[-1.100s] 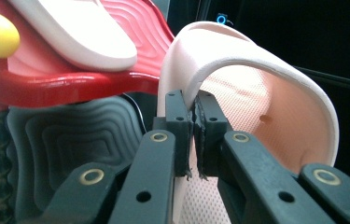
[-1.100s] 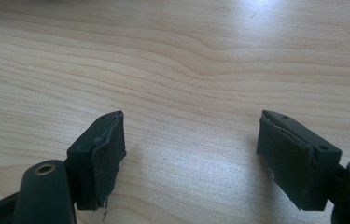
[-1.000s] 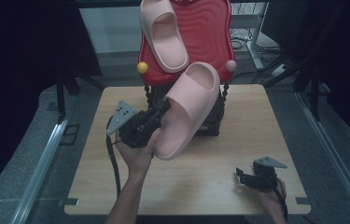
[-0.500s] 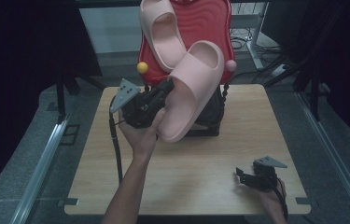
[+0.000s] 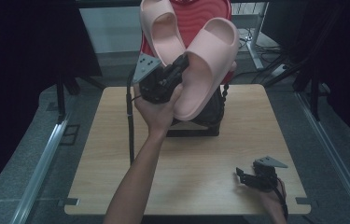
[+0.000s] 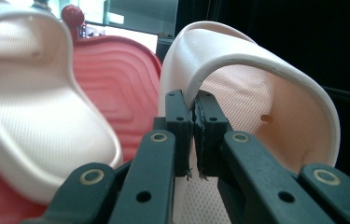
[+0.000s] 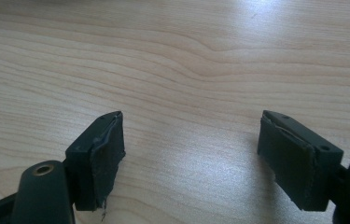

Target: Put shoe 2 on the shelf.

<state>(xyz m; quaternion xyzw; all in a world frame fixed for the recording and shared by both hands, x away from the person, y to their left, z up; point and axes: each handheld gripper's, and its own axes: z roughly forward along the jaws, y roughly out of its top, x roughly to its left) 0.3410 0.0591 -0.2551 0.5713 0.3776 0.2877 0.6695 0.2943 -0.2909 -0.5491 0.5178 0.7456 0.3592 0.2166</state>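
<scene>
The left tool (image 5: 182,63) is held high on an outstretched forearm above the far half of the counter (image 5: 116,154), its jaws pinching the strap edge of a pink slipper (image 5: 207,70) lifted in the air. Just left of it, a second pink slipper (image 5: 161,28) hangs on the red rack (image 5: 219,11) behind. The right tool (image 5: 243,176) rests low near the counter's near right corner, jaws spread over bare wood.
</scene>
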